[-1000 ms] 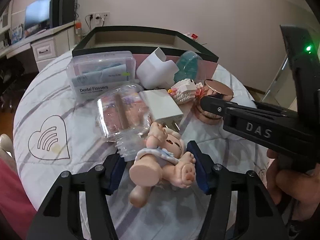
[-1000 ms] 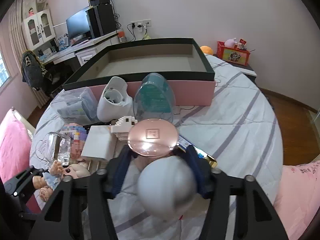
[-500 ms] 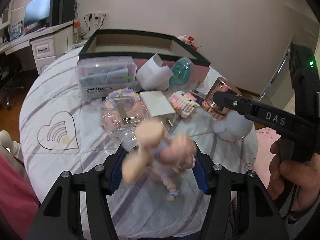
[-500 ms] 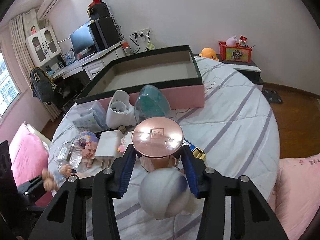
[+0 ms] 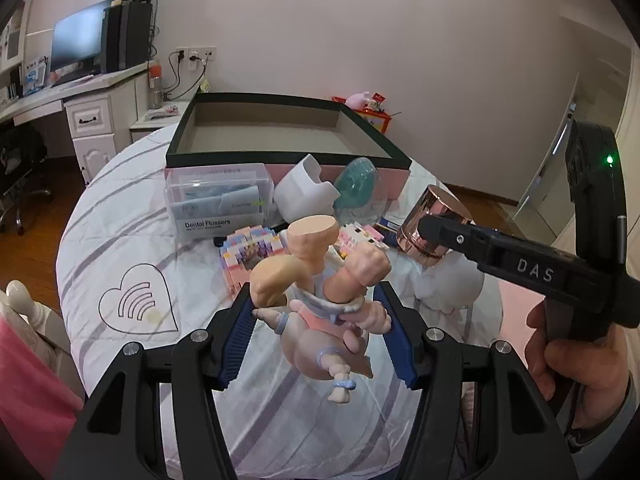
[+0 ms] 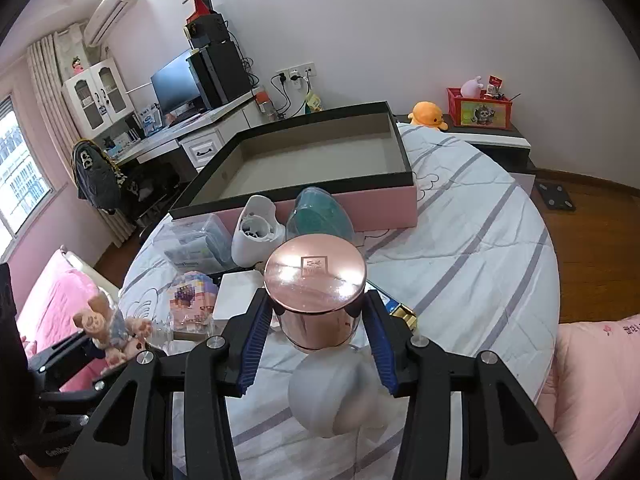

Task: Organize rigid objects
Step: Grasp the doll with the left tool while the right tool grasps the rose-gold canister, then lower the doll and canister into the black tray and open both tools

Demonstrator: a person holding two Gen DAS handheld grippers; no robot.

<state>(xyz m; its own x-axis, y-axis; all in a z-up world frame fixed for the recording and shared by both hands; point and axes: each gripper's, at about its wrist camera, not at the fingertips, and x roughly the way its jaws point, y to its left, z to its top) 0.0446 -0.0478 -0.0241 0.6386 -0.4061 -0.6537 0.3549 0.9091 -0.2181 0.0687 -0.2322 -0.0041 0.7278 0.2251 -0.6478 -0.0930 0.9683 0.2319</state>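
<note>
The left gripper (image 5: 316,334) has its blue pads closed partway on a small doll (image 5: 320,300), which is pinched around the middle, legs pointing up and away, clear of the bedspread. The right gripper (image 6: 316,344) is likewise clamped on a jar with a rose-gold lid (image 6: 316,294), gripped around its shiny body just under the lid; a whitish rounded shape hangs blurred below it, and I can't tell what that is. Both things are lifted off the round table (image 6: 480,248), so two pieces are in hand but not yet put away. Past the jaws, the clutter is mostly where it lay: the block toy (image 5: 250,252), a clear box of dental flossers (image 5: 218,200), a white plastic housing (image 5: 306,194) and a teal egg-shaped case (image 5: 358,188), all crowded just in front of the box. The big dark-rimmed box (image 6: 320,152) at the far side of the table looks bare inside, as far as I can see its floor. So I'd judge the tidying has barely started: nothing is in the box, two items are on their way, and everything else waits.
</note>
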